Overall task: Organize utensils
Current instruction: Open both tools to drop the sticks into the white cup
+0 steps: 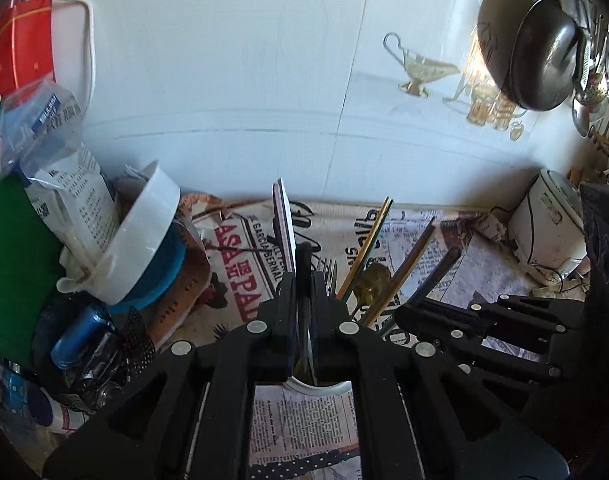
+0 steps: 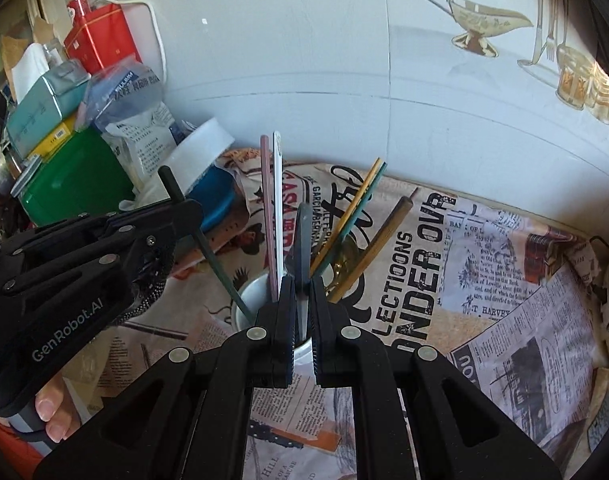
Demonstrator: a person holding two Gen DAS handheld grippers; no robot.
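White cup (image 2: 260,300) on the newsprint-covered desk (image 2: 504,280) holds the utensils. Right tool (image 2: 303,300) pinches a grey handle (image 2: 303,240); left tool (image 1: 303,300) grips a dark stick (image 2: 208,240). Pulling either sideways could tip the cup.

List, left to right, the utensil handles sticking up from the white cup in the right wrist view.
dark green stick → pink handle → white handle → grey handle → yellow and green chopsticks → brown wooden chopstick
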